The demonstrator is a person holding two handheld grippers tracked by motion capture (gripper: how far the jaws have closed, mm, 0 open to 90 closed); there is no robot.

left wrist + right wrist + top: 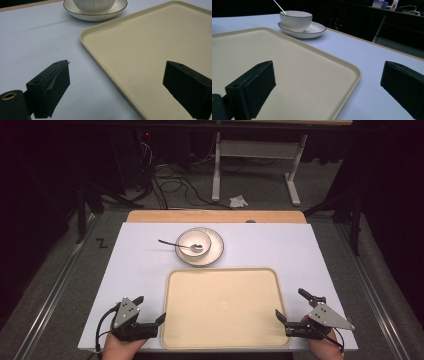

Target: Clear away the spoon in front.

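**High view: two wide-open grippers flank an empty-handed cream tray**

High view shows a cream tray (222,307) lying flat on the white table (140,265), close to the near edge. The left gripper (150,309) sits at the tray's 9 o'clock, near its lower left corner, held in the person's left hand (119,347). Its jaws stand wide apart with nothing between them; one jaw tip reaches just beside the tray's left rim. The right gripper (294,305) sits at the tray's 3 o'clock, near the lower right corner, held in the right hand (325,347). Its jaws also stand wide, gripping nothing, with one tip just beside the right rim.

At the tray's 12 o'clock, near it but apart, a white plate (216,251) with a dark rim line carries a white bowl (192,241). A spoon (175,243) rests in the bowl, its handle leaning out over the rim toward 9 o'clock.

In the left gripper view the tray's rounded corner lies between the two black jaws, one jaw over the table and the other over the tray. The right gripper view matches: one jaw over the tray, the other over bare table, the rim running between them. Whether either jaw touches the tray cannot be told.
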